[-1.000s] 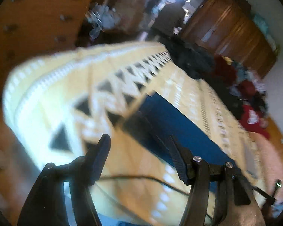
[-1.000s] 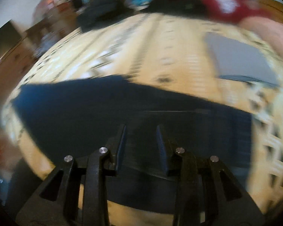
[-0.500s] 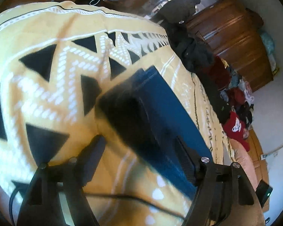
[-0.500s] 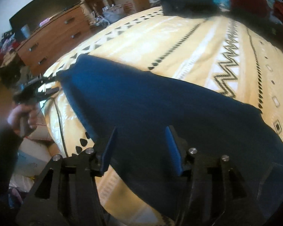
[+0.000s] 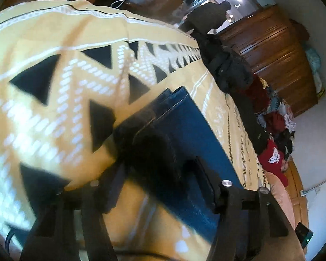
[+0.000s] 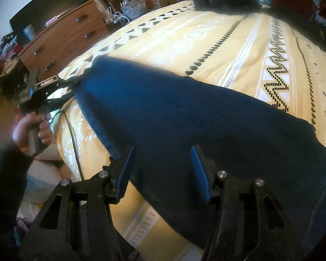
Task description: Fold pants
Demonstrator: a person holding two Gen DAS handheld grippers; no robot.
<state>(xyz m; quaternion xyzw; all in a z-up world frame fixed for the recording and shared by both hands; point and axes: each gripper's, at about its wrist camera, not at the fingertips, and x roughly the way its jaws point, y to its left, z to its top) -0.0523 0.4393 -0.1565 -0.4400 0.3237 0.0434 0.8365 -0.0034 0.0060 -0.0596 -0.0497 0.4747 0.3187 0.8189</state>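
Blue pants (image 6: 184, 117) lie flat along the yellow patterned bedspread (image 6: 206, 37), legs stacked, hem end toward the far left. In the left wrist view the hem end (image 5: 180, 117) lies between my open fingers. My left gripper (image 5: 156, 184) is open around that hem, jaws wide apart. It also shows in the right wrist view (image 6: 63, 87), at the hem corner. My right gripper (image 6: 160, 169) is open and empty, just above the middle of the pants.
A wooden dresser (image 6: 60, 34) stands beyond the bed's far left corner. Piles of dark and red clothes (image 5: 228, 71) lie along the bed's far edge. A wooden wardrobe (image 5: 271, 50) stands behind. A black cable (image 6: 71, 134) runs over the bed edge.
My left gripper has moved in onto the hem end of the pants, staying open. My right gripper has swung over the middle of the pants and opened wider.
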